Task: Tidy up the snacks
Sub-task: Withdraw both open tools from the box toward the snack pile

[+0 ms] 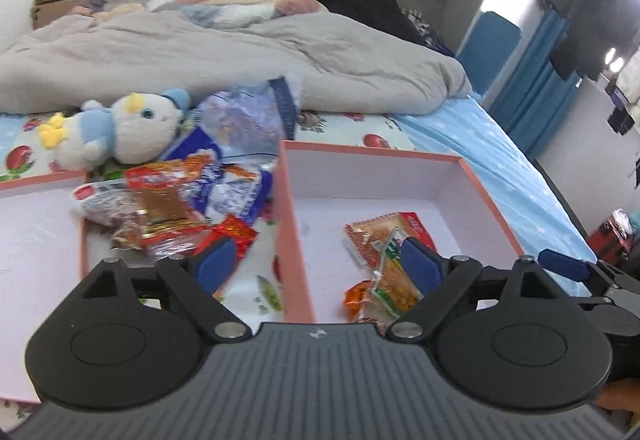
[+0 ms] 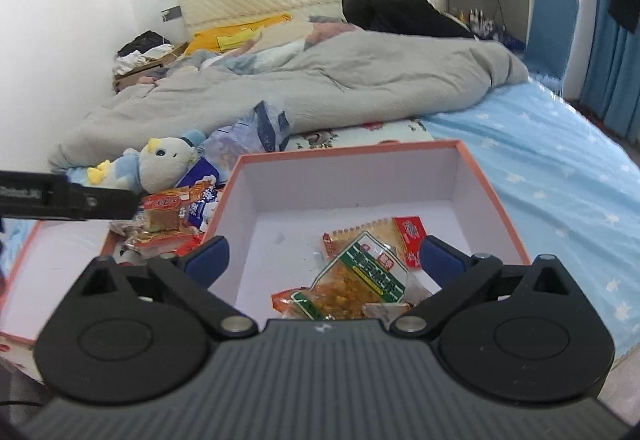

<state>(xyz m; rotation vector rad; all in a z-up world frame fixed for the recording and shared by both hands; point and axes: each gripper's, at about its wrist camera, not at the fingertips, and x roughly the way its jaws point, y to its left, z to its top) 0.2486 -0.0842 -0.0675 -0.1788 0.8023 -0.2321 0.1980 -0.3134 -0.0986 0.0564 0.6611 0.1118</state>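
Note:
A pile of snack packets (image 1: pixel 168 208) lies on the bed between two pink-rimmed boxes. The right box (image 1: pixel 492 188) holds a few orange packets (image 1: pixel 384 240). The left box (image 1: pixel 24 236) looks bare where I can see it. My left gripper (image 1: pixel 318 264) is open and empty, straddling the right box's left wall. My right gripper (image 2: pixel 324 258) is open and empty above the right box (image 2: pixel 492 196), over a green-and-orange packet (image 2: pixel 360 276) and a red-labelled packet (image 2: pixel 404 232). The pile also shows in the right wrist view (image 2: pixel 172 220).
A blue-and-white plush toy (image 1: pixel 120 128) and a blue plastic bag (image 1: pixel 248 112) lie behind the pile. A grey quilt (image 1: pixel 224 56) covers the bed further back. The bed's edge runs along the right, with blue curtains (image 1: pixel 536 88) beyond.

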